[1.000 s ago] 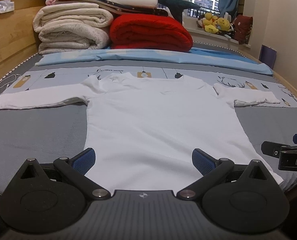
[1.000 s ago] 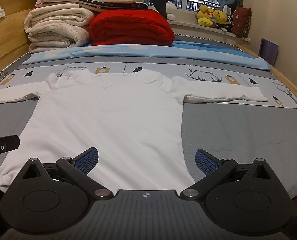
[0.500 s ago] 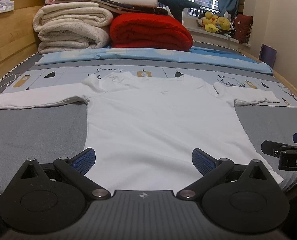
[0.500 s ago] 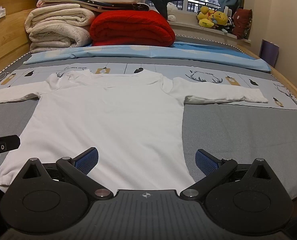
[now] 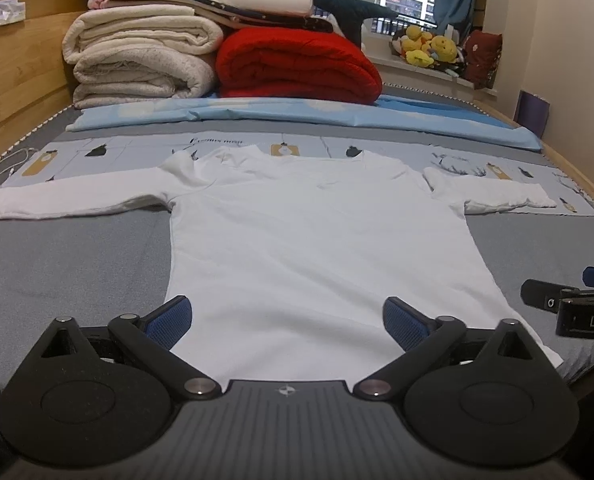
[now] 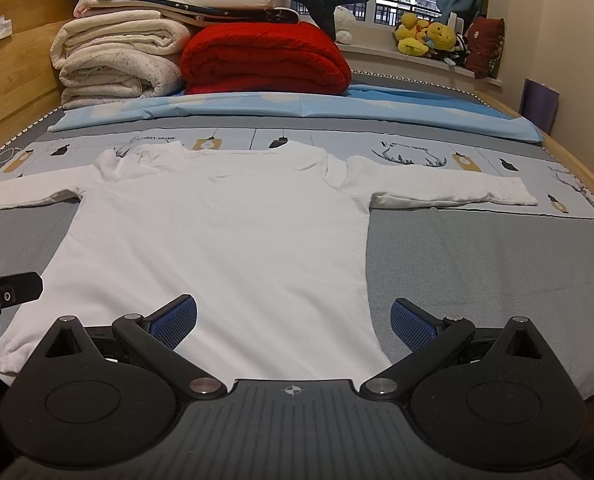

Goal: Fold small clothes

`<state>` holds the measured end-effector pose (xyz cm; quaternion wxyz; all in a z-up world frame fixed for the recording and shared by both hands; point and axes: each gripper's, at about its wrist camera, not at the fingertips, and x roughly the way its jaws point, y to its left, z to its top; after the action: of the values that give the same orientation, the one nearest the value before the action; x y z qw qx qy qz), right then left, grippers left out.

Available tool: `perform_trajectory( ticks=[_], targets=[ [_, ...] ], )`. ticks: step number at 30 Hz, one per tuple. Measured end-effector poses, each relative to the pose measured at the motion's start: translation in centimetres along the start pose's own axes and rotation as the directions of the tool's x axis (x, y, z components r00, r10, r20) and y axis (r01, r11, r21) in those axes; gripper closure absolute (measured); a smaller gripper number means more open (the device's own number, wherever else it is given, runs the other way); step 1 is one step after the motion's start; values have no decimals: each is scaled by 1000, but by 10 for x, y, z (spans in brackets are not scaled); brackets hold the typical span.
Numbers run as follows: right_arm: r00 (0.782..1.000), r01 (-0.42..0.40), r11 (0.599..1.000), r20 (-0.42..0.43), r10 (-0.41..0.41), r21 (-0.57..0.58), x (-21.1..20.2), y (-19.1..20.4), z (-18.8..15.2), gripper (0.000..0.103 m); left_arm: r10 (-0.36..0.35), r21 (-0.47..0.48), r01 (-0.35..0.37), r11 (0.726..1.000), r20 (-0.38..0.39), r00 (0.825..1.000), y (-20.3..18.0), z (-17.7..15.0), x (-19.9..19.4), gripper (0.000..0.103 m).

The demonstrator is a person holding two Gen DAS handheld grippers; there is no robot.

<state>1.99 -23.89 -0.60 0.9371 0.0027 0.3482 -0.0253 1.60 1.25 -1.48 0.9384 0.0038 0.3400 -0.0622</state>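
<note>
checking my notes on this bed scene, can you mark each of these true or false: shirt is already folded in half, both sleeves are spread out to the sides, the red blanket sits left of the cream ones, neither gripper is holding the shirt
1. The white shirt is already folded in half. False: it lies flat and unfolded on the bed.
2. Both sleeves are spread out to the sides. True.
3. The red blanket sits left of the cream blankets. False: it is to their right.
4. Neither gripper holds the shirt. True: the right gripper is open; the left gripper has its fingers wide apart, just starting to close, gripping nothing.
</note>
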Motion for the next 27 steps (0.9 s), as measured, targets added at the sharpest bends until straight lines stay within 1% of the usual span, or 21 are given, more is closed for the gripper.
perform_trajectory(
  ticks=[1, 3, 4, 5, 6, 8, 9, 11, 12, 13, 14, 15, 17, 18, 19, 21, 22, 23, 24, 25, 27],
  targets=[
    [1000, 5, 1000, 8, -5, 5, -1, -1, 0, 1, 0, 3, 0, 1000, -1, 1000, 5, 5, 0, 10],
    [999, 26, 999, 33, -27, 26, -2, -6, 2, 1, -8, -6, 8, 1000, -11, 1000, 23, 19, 0, 34],
    [998, 37, 998, 44, -39, 46, -3, -10, 4, 1, -17, 2, 17, 1000, -8, 1000, 32, 27, 1, 39],
    [998, 45, 997, 47, -48, 66, -2, -15, 5, 1, -21, 28, 21, 999, 3, 1000, 42, 36, 2, 49],
    [998, 49, 995, 45, -53, 83, 0, -20, 6, 1, -19, 54, 18, 998, 9, 1000, 50, 43, 5, 55],
    [997, 56, 992, 51, -62, 113, 3, -30, 8, 4, -22, 74, 22, 997, -7, 1000, 69, 51, 16, 59],
    [996, 64, 990, 55, -71, 123, 5, -34, 8, 5, -28, 56, 30, 998, -35, 999, 80, 51, 24, 62],
    [995, 88, 986, 40, -95, 144, 11, -43, 6, 5, -6, 5, 7, 1000, -115, 993, 99, 42, 43, 63],
    [995, 93, 983, 21, -98, 158, 15, -47, 6, 5, 12, -32, -18, 999, -176, 984, 107, 34, 53, 63],
    [996, 93, 979, -10, -93, 179, 21, -52, 5, 5, 19, -72, -38, 997, -249, 968, 114, 26, 63, 63],
    [996, 93, 976, -34, -88, 195, 25, -56, 4, 5, 7, -115, -48, 992, -333, 943, 120, 17, 74, 63],
    [994, 100, 973, -58, -90, 208, 30, -60, 3, 5, -8, -145, -52, 988, -386, 923, 124, 11, 80, 63],
    [987, 136, 964, -112, -113, 228, 40, -66, -2, 5, -20, -182, -70, 981, -450, 893, 129, 2, 90, 63],
    [983, 152, 960, -135, -123, 236, 44, -69, -4, 5, -31, -190, -67, 980, -471, 882, 130, 0, 93, 63],
    [979, 163, 955, -157, -127, 247, 48, -72, -6, 5, -37, -192, -63, 979, -479, 877, 129, -1, 93, 63],
    [972, 178, 947, -196, -127, 267, 55, -75, -10, 5, -47, -176, -39, 984, -462, 885, 126, 1, 90, 62],
    [970, 182, 944, -210, -125, 276, 56, -75, -11, 5, -68, -163, -8, 987, -451, 890, 122, 4, 87, 63],
    [968, 185, 941, -220, -124, 284, 57, -76, -12, 5, -106, -155, 41, 987, -439, 892, 117, 6, 84, 62],
    [966, 183, 939, -228, -118, 290, 59, -76, -13, 5, -144, -152, 86, 985, -432, 890, 112, 3, 83, 62],
    [966, 179, 940, -231, -113, 290, 59, -75, -14, 5, -184, -150, 130, 980, -439, 879, 106, 2, 82, 61],
    [967, 167, 945, -234, -102, 281, 59, -72, -14, 6, -231, -120, 197, 973, -479, 847, 94, -4, 85, 61]
  ],
)
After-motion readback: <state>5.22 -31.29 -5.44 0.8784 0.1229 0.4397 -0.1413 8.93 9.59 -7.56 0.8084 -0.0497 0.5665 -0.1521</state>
